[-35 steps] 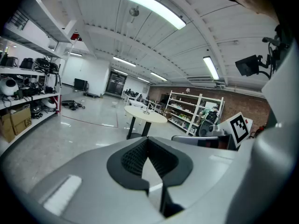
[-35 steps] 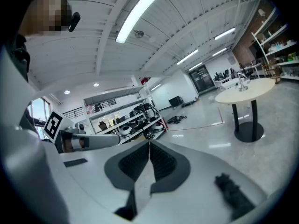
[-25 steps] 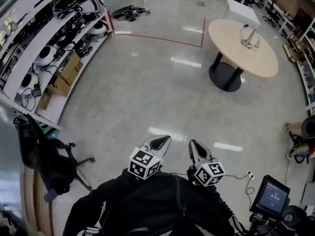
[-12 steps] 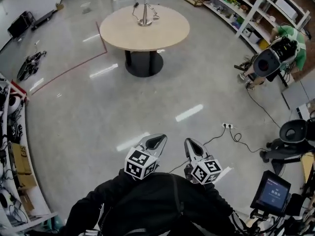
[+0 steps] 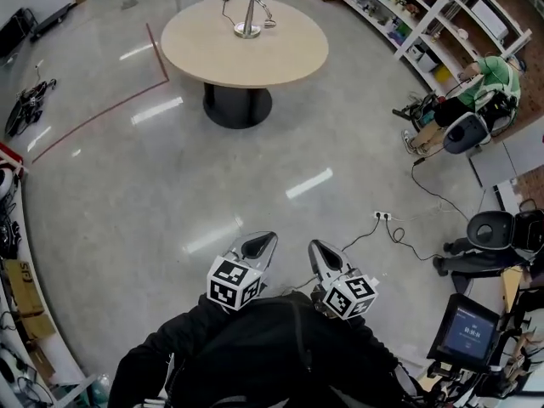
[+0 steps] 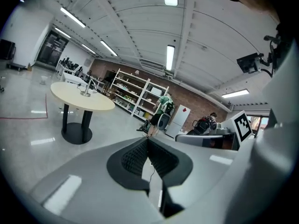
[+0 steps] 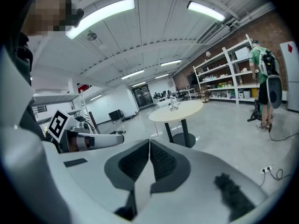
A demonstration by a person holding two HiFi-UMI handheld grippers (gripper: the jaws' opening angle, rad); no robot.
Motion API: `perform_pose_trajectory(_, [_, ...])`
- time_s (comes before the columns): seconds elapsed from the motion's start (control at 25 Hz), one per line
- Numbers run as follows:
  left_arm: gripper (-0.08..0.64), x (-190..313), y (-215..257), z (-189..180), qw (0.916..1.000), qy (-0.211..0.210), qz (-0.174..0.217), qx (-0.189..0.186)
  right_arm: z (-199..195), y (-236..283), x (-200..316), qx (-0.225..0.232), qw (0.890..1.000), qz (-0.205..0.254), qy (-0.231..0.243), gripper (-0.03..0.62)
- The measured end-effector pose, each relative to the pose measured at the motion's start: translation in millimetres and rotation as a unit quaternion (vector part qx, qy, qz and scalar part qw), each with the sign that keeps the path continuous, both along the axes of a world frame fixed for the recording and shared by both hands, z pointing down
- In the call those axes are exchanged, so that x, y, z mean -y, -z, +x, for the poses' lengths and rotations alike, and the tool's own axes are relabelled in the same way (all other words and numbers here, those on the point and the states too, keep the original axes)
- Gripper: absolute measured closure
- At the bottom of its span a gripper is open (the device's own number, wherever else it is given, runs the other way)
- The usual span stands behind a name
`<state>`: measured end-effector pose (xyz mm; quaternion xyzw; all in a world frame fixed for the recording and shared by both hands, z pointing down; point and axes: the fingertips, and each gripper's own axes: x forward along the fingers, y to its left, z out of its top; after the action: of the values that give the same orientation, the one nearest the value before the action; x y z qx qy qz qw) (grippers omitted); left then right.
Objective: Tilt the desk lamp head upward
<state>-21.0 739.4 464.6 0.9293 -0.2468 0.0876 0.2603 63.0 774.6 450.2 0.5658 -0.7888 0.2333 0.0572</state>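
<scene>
As I hold both grippers closed and empty, desk lamp [image 5: 249,17] stands far ahead.
Head view: on round table [image 5: 195,62], roughly in line with left gripper [image 5: 258,245]; right gripper [image 5: 323,253] beside. Left gripper view: jaws together, desk lamp far left. Right gripper view: jaws together, desk lamp ahead.

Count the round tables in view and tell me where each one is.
1. The round table stands far off across the floor, top centre of the head view, with the desk lamp on it. Others may lie outside the frames.
</scene>
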Motion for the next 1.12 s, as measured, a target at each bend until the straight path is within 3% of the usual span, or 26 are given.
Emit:
perform_pose_trajectory(0.2, [0.554,19,-4,-27,0.9996,0.026,-0.012,-0.003,-43,3,24,-0.013,0.998,0.001,0.061,0.585])
perform_pose_trajectory(0.68, [0.554,88,-2,-52,0.9888,0.143,0.018,0.041,-55,-8,113,0.036,0.986,0.023,0.163,0.585])
perform_pose_trajectory(0.84, [0.554,118,2,-21,0.9845,0.165,0.032,0.049,-30,0,149,0.036,0.978,0.048,0.201,0.586])
perform_pose_trajectory(0.96, [0.554,147,5,26,0.9838,0.162,0.046,0.061,11,3,183,0.038,0.976,0.058,0.208,0.586])
perform_pose_trajectory(1.12, [0.554,168,12,60,0.9817,0.173,0.045,0.066,46,7,206,0.049,0.974,0.056,0.215,0.586])
